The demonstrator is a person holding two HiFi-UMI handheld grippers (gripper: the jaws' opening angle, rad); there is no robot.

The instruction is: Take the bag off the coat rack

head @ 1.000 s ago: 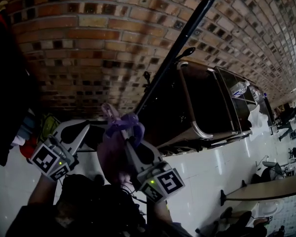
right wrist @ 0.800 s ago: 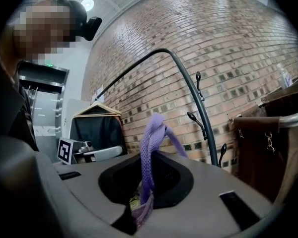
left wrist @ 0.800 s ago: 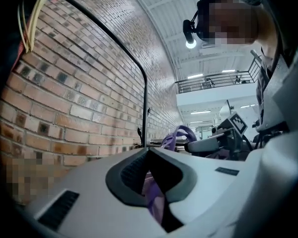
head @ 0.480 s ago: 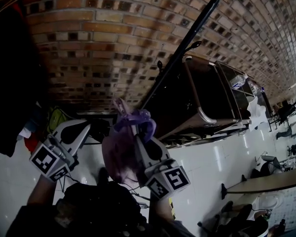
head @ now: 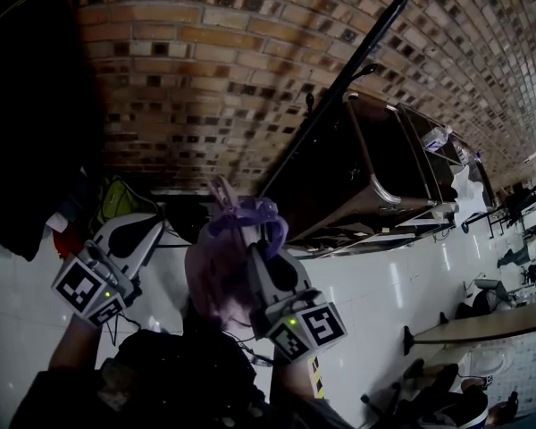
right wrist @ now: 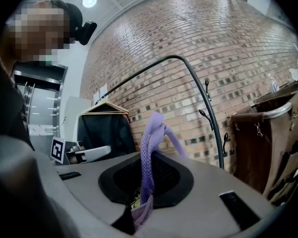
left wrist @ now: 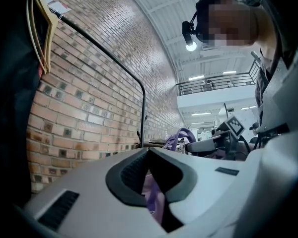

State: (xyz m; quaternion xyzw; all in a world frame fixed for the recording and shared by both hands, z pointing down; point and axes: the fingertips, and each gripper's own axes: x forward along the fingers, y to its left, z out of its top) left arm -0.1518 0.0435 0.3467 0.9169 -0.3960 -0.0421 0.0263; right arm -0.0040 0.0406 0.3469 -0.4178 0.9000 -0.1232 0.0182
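Right jaws: the right gripper [right wrist: 146,177] is clenched on one woven lilac strap [right wrist: 150,143], which rises out of the black ribbed pads and folds over at the top.
Left jaws: the left gripper [left wrist: 150,172] has its jaws drawn together. Purple fabric shows through the slit between them, but the head view shows the tips apart from the bag, so nothing is clamped.
Grippers, count: two, each white moulded plastic with one cube of square markers.
Bag: one soft, pale purple bag [head: 213,280], crumpled, hanging from the right jaws at about 7 o'clock of the head view's centre.
Strap loops: two rounded purple loops [left wrist: 181,134] stand up above the right gripper.
Bag and rack: the bag hangs apart from the pole, at 7 o'clock from its lower end.
Coat rack: one thin black metal tube [head: 339,79], bent in an arch, running from 1 o'clock toward the centre in the head view.
Hooks: three small dark hooks [right wrist: 204,115] along the tube in the right gripper view.
Wall: red-brown brick wall [head: 205,61] with rough courses behind the rack.
Garment: one black garment [right wrist: 104,128] on a pale wooden hanger [right wrist: 103,107], at 9 o'clock of the strap.
Cart: one brown cart [head: 357,168] with a silver tube frame, at 3 o'clock of the rack.
Floor: glossy white tiled floor [head: 375,311].
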